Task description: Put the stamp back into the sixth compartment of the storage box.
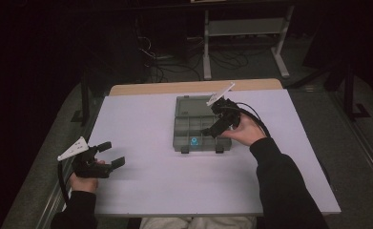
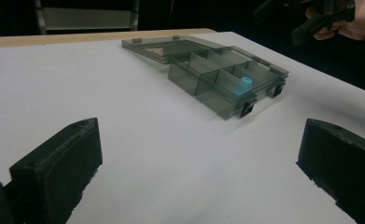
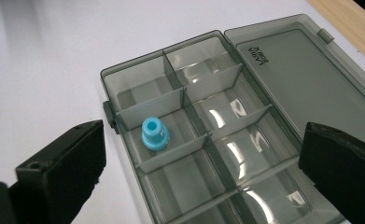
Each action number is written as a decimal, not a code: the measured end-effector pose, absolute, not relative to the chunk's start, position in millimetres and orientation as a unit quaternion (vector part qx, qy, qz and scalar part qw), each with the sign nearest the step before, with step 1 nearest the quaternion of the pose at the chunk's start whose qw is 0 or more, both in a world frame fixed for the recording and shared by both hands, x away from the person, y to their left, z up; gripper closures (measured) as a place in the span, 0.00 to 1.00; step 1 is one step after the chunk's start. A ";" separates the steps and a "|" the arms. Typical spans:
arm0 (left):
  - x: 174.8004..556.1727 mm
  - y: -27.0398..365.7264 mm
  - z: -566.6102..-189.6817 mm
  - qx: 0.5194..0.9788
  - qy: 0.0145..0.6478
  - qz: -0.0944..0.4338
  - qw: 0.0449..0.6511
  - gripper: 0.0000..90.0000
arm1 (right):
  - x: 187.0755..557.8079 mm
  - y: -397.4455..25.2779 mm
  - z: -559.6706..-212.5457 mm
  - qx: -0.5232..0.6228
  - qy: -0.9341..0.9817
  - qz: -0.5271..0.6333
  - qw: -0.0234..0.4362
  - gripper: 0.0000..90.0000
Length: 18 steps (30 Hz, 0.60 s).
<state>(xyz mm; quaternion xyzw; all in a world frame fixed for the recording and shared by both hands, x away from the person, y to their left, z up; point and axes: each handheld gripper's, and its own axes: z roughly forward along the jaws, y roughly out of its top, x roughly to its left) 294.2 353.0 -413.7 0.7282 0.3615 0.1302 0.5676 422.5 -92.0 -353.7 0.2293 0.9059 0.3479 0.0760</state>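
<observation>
Scene: a grey see-through compartment box [image 1: 198, 125] lies open on a white table [image 1: 141, 191], its lid [image 3: 306, 79] folded flat on the far side.
Small part: a blue plastic bushing [image 3: 155, 134] stands upright in the middle compartment of the box's near row, next to the latches [image 1: 202, 150].
Right gripper [image 1: 212, 129]: jaws wide apart, holding nothing, hovering above the right half of the box and tilted down toward it.
Right hand [image 1: 243, 131]: wraps the gripper's handle from below, forearm in a black sleeve coming from the lower right.
Left gripper [image 1: 111, 153]: jaws apart and empty, low over the table's near left, well apart from the box, pointing right toward it.
Left hand [image 1: 83, 181]: grips the handle at the near table edge.
Likely step: probably the right gripper either fetching the bushing or having just placed it; which one cannot be told.
Doing it well: if picking, descend straight, one jaw either side of the bushing, clear of the thin dividers, and close gently, since the box looks light enough to shift.
</observation>
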 end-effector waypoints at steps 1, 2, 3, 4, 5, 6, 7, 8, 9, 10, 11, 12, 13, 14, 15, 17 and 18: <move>294.4 352.8 -413.8 0.728 0.362 0.130 0.568 0.00 | 421.7 -93.9 -353.4 0.227 0.905 0.351 0.079 0.01; 294.4 352.6 -413.9 0.728 0.362 0.129 0.567 0.00 | 420.4 -95.8 -353.0 0.229 0.904 0.353 0.079 0.01; 294.5 352.6 -413.9 0.729 0.362 0.129 0.567 0.00 | 419.9 -97.8 -353.1 0.227 0.903 0.356 0.081 0.01; 294.4 352.5 -413.9 0.729 0.362 0.129 0.567 0.00 | 419.1 -99.3 -353.3 0.228 0.902 0.358 0.081 0.01; 294.3 352.6 -413.9 0.729 0.361 0.129 0.567 0.00 | 418.6 -100.9 -353.5 0.229 0.901 0.359 0.081 0.00; 294.3 352.6 -413.9 0.728 0.362 0.129 0.568 0.00 | 417.9 -102.0 -353.5 0.233 0.900 0.359 0.081 0.00; 294.3 352.6 -413.9 0.728 0.362 0.129 0.568 0.00 | 417.6 -103.0 -353.7 0.234 0.899 0.360 0.083 0.00; 294.3 352.7 -414.0 0.728 0.363 0.130 0.567 0.00 | 417.0 -104.1 -353.7 0.234 0.898 0.363 0.084 0.00; 294.3 352.7 -413.9 0.728 0.363 0.130 0.567 0.00 | 416.0 -105.0 -353.8 0.236 0.896 0.367 0.083 0.00; 294.3 352.7 -413.9 0.728 0.363 0.130 0.567 0.00 | 415.3 -105.8 -354.1 0.236 0.895 0.369 0.084 0.00; 294.3 352.6 -413.9 0.728 0.363 0.130 0.567 0.00 | 414.0 -106.5 -354.1 0.236 0.895 0.368 0.085 0.00; 294.3 352.6 -413.9 0.727 0.363 0.130 0.568 0.00 | 412.4 -106.8 -354.4 0.238 0.894 0.369 0.086 0.00; 294.3 352.6 -413.9 0.727 0.364 0.130 0.567 0.00 | 411.4 -107.6 -354.7 0.236 0.893 0.373 0.086 0.00; 294.3 352.6 -413.9 0.727 0.363 0.130 0.568 0.00 | 410.1 -108.6 -355.0 0.235 0.893 0.375 0.086 0.00; 294.3 352.7 -413.8 0.727 0.363 0.129 0.568 0.00 | 408.6 -109.4 -355.2 0.236 0.891 0.377 0.087 0.00; 294.3 353.3 -413.7 0.727 0.363 0.129 0.568 0.00 | 406.2 -111.1 -355.6 0.235 0.890 0.380 0.088 0.00; 294.3 353.4 -413.7 0.727 0.364 0.129 0.569 0.00 | 405.0 -112.0 -355.8 0.237 0.888 0.383 0.088 0.00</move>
